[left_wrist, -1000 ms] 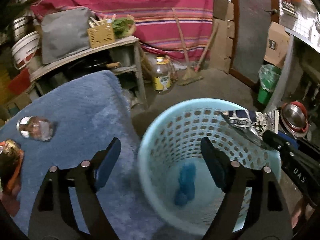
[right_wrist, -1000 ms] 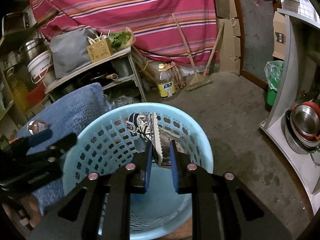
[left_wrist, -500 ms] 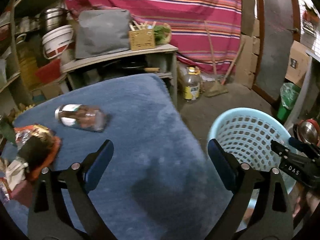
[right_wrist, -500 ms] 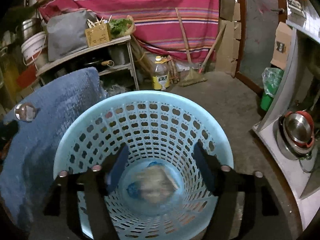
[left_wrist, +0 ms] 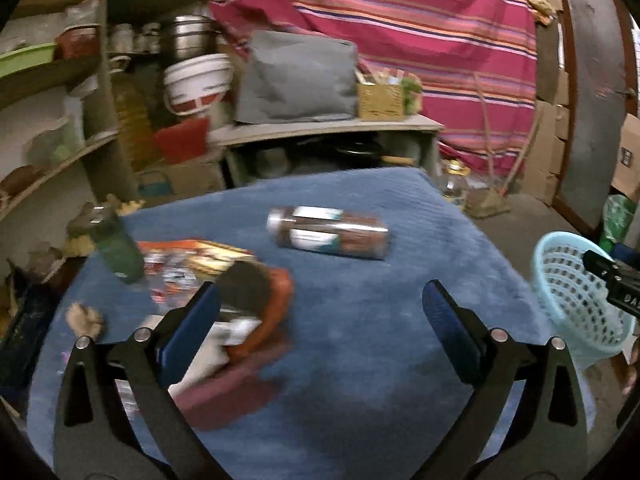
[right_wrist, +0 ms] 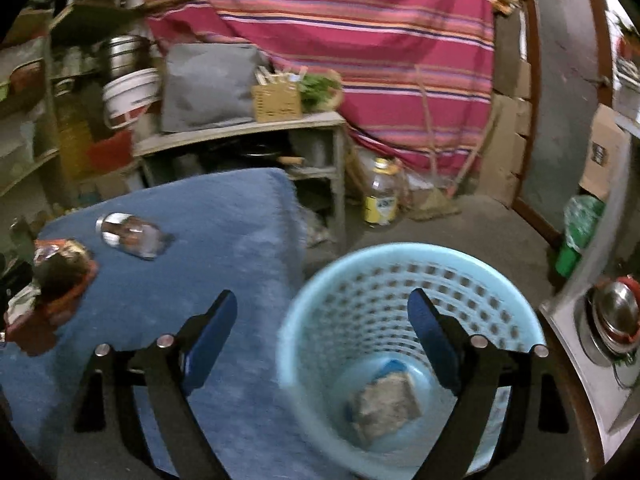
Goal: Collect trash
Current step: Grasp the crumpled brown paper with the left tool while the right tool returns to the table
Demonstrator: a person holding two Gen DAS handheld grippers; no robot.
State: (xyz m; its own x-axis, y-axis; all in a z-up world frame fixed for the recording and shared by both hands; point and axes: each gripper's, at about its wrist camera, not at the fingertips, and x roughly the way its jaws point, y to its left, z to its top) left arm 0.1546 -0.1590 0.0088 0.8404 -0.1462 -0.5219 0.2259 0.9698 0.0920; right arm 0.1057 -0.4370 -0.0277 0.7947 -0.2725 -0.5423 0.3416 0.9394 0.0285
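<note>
A light blue perforated basket (right_wrist: 412,344) stands on the floor beside a table with a blue cloth (left_wrist: 360,320); a wrapper (right_wrist: 386,404) lies at its bottom. My right gripper (right_wrist: 322,340) is open and empty above the basket's left rim. My left gripper (left_wrist: 320,320) is open and empty over the cloth. On the cloth lie a plastic bottle (left_wrist: 328,232) on its side, an orange snack wrapper pile (left_wrist: 240,304), a green bottle (left_wrist: 116,248) and a maroon piece (left_wrist: 224,400). The basket shows at the right edge of the left wrist view (left_wrist: 576,300).
Shelves with pots and a white bucket (left_wrist: 196,84) stand behind the table. A wooden bench holds a grey bag (left_wrist: 296,76). An oil jug (right_wrist: 380,196) and a broom (right_wrist: 436,200) stand on the floor. Steel bowls (right_wrist: 616,316) sit at the right.
My right gripper opened and let the wrapper fall into the basket, then shifted left. My left gripper swung left from the basket to over the table's trash.
</note>
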